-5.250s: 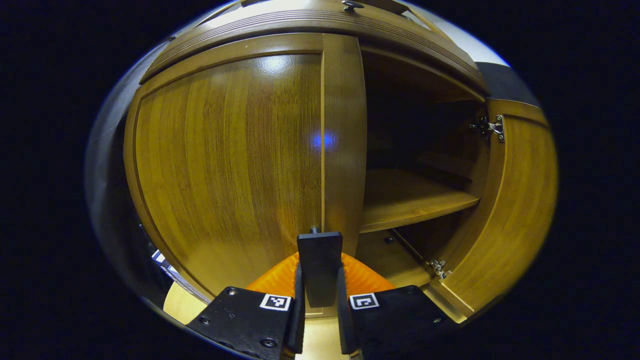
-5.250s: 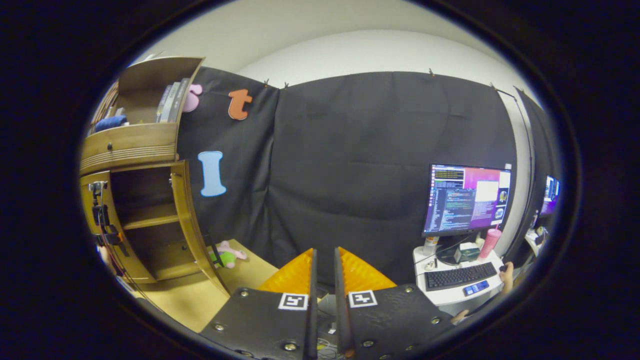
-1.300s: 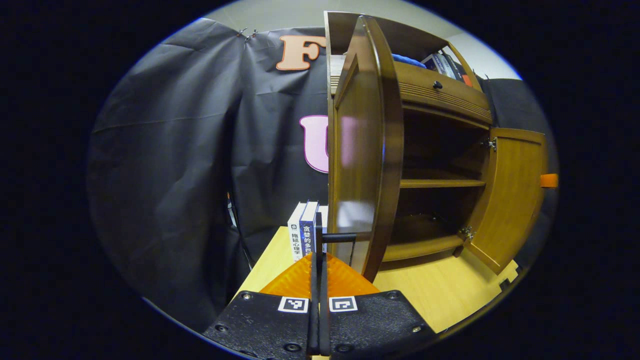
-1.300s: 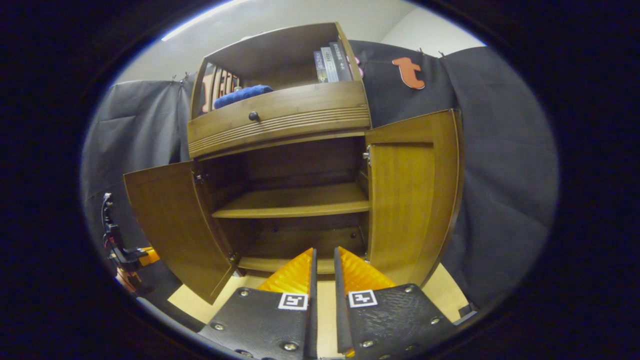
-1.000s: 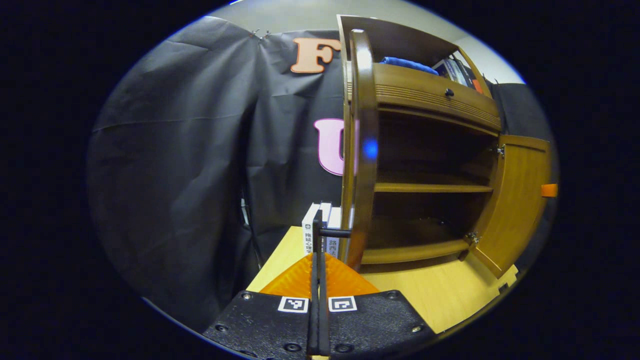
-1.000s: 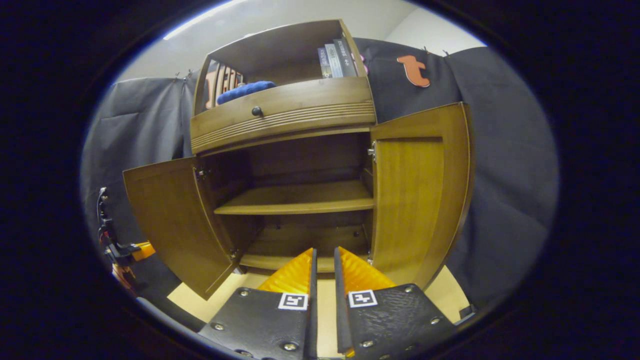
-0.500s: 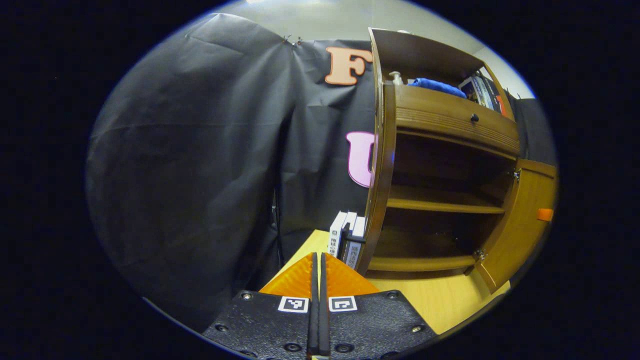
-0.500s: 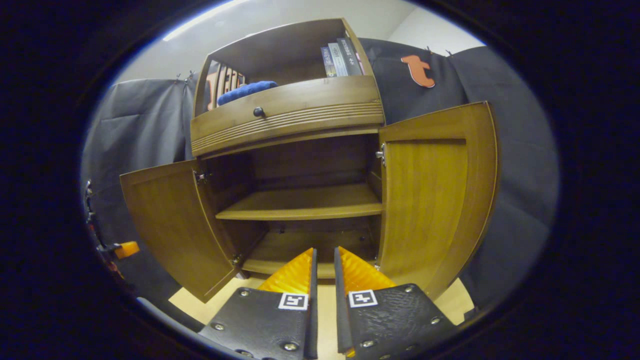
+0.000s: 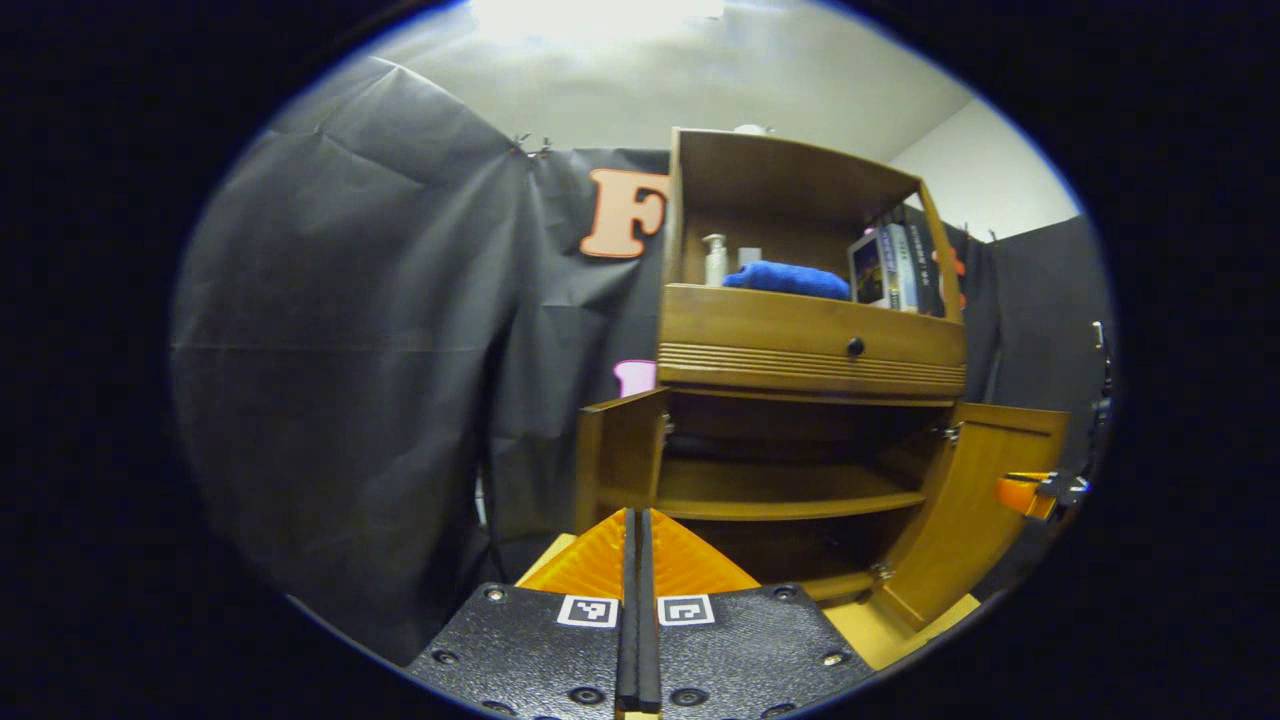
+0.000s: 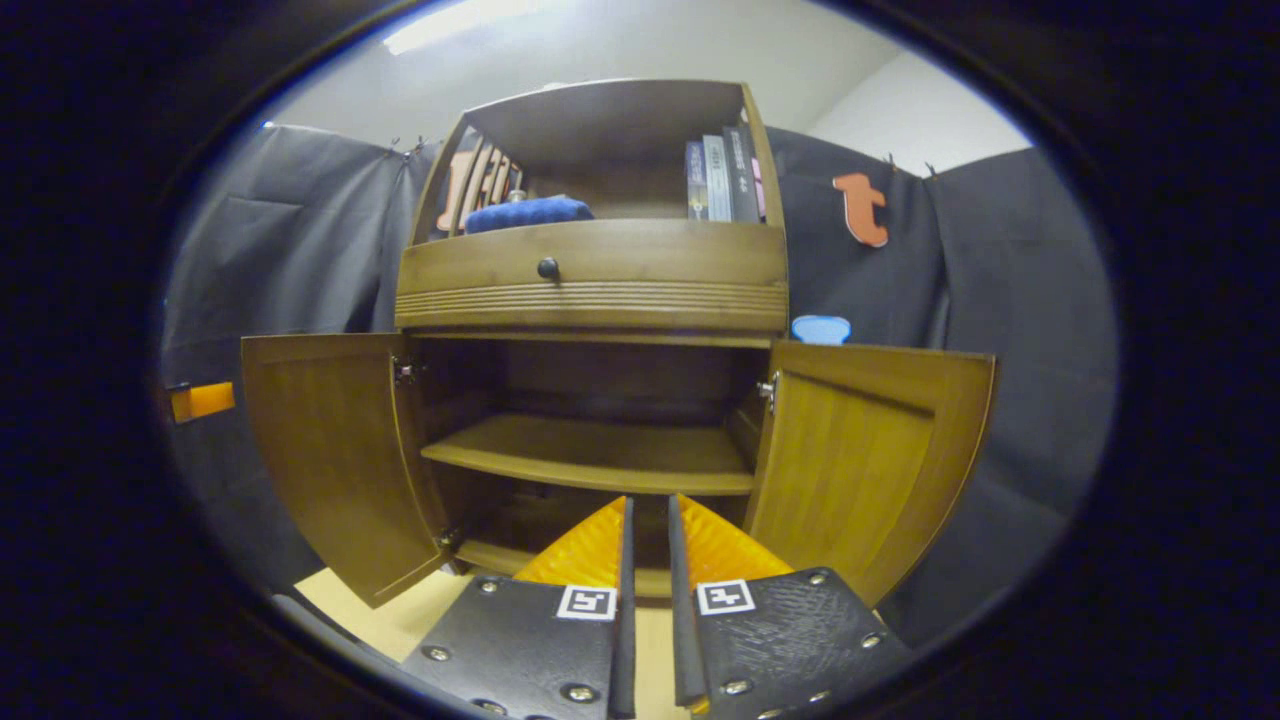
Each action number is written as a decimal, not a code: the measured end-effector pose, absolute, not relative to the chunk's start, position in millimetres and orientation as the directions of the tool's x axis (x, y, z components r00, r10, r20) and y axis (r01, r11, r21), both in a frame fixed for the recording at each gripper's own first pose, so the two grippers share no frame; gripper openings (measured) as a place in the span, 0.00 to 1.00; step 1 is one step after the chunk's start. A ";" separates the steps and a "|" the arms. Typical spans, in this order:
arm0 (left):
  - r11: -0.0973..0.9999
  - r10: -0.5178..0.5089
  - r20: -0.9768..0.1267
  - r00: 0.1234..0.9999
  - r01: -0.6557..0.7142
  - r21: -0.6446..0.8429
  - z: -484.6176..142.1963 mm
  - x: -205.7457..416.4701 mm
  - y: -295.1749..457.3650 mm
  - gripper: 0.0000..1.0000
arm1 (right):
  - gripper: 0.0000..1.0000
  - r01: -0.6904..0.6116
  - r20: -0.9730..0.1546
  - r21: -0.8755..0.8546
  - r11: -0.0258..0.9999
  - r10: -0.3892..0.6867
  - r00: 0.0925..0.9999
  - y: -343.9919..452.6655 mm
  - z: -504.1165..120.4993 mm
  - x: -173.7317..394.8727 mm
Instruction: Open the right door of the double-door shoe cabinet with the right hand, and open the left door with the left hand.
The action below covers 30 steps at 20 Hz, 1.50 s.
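The wooden shoe cabinet (image 9: pixel 810 340) (image 10: pixel 590 280) stands with both doors swung wide. In the right gripper view its left door (image 10: pixel 320 450) and right door (image 10: pixel 860 460) flank a bare inner shelf (image 10: pixel 590 455). From the left gripper view I see the left door (image 9: pixel 620 450) nearly edge-on and the right door (image 9: pixel 965 520) angled out. My left gripper (image 9: pixel 636 515) is shut on nothing, well back from the cabinet. My right gripper (image 10: pixel 648 500) faces the open compartment, jaws nearly together and holding nothing. Each gripper appears as an orange piece (image 9: pixel 1020 492) (image 10: pixel 200 400) at the edge of the other's view.
Above the doors sits a drawer with a dark knob (image 10: pixel 547 268). The top shelf holds a blue cloth (image 10: pixel 528 212), books (image 10: pixel 722 178) and a bottle (image 9: pixel 714 260). The cabinet stands on a pale wooden surface (image 10: pixel 380 610). Black cloth hangs behind and to both sides.
My left gripper let go of the left door's handle, shut fully and drew back and away. The left door swung wide open. The right gripper's view shifted slightly, its jaws unchanged.
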<state>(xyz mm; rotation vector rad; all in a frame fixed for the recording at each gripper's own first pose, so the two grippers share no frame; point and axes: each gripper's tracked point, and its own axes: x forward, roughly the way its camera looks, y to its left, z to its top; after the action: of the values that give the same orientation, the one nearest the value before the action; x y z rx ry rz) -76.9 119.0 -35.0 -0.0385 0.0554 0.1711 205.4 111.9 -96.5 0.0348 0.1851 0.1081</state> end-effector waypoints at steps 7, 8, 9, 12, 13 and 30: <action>0.995 -0.076 -0.075 0.994 0.071 -0.071 -40.4 -34.2 9.3 0.01 | 0.18 -0.066 -0.150 0.055 0.996 0.074 0.986 117.0 -77.4 191.6; 0.994 -0.095 -0.073 0.993 0.091 -0.065 -42.9 -28.3 -0.1 0.01 | 0.18 -0.058 -0.150 0.059 0.997 0.066 0.986 116.2 -76.4 190.3; 0.993 -0.104 -0.065 0.992 0.100 -0.062 -41.7 -25.1 -7.6 0.01 | 0.18 -0.051 -0.149 0.064 0.997 0.060 0.987 115.9 -75.3 187.5; 0.987 -0.137 -0.022 0.990 0.135 -0.089 -33.1 -16.2 -26.5 0.01 | 0.18 -0.031 -0.127 0.074 0.997 0.040 0.991 113.4 -68.4 180.2; 0.984 -0.151 -0.013 0.988 0.149 -0.100 -32.5 -12.6 -31.9 0.02 | 0.21 -0.018 -0.117 0.072 0.997 0.027 0.993 110.7 -66.0 178.0; 0.965 -0.239 0.042 0.970 0.242 -0.104 -26.1 14.6 -55.4 0.95 | 0.97 0.080 -0.035 0.067 0.995 -0.077 0.996 109.4 -44.1 149.5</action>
<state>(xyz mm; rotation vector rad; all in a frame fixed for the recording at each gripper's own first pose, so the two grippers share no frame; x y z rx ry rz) 14.6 -55.4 -26.1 -0.1092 -0.0291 -0.2431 149.5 109.4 -44.1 0.0683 0.0327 -0.0786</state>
